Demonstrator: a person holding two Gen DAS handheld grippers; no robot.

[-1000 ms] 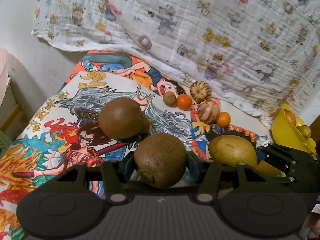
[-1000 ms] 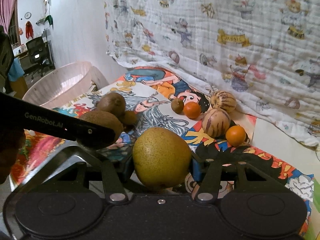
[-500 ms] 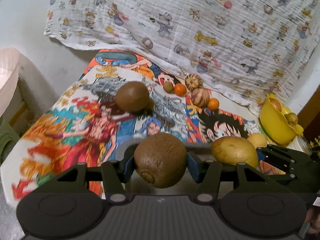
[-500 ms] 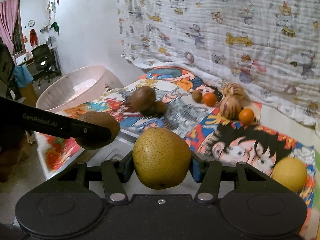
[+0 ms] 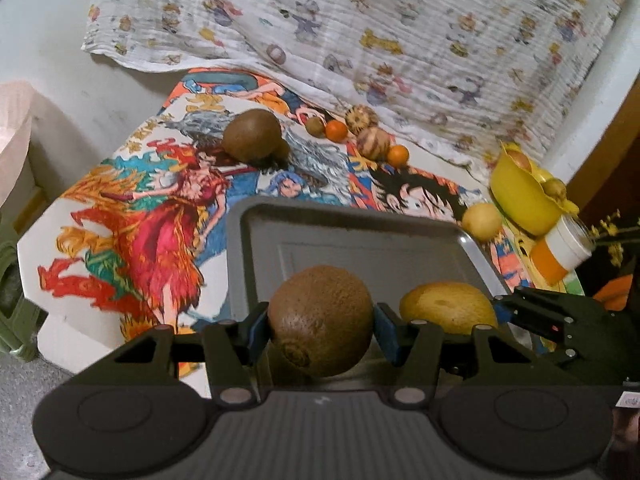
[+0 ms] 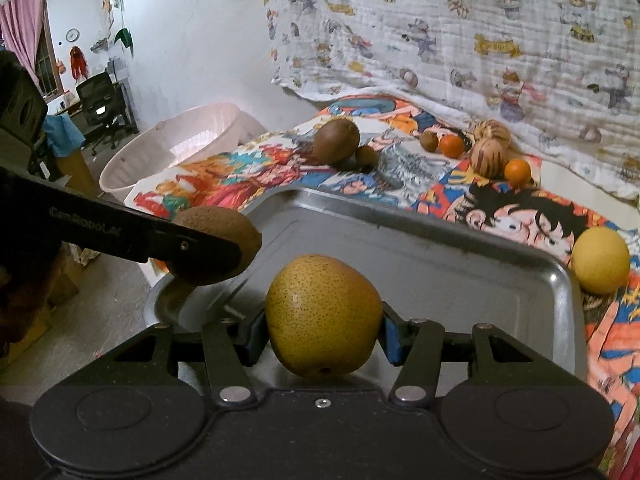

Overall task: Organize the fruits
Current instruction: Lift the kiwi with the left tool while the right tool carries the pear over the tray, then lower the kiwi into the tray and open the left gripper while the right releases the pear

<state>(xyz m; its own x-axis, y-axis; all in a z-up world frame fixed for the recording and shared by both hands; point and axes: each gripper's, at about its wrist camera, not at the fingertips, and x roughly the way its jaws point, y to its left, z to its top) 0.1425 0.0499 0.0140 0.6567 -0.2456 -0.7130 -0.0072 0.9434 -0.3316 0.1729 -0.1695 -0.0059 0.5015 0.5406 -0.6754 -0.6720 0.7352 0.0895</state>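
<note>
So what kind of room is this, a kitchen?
More likely a lived-in room at home, not a kitchen: a cartoon cloth covers the table, a printed blanket hangs behind it, and a desk chair stands by a curtained window.

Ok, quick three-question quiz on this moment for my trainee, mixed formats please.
1. True or false: the metal tray already has fruit lying in it.
2. Which fruit does the right gripper hold? A) orange B) pear C) lemon
3. Fill in: the left gripper is shut on a ____.

Key: 1 false, its visible floor is bare; 2 B; 3 kiwi.
</note>
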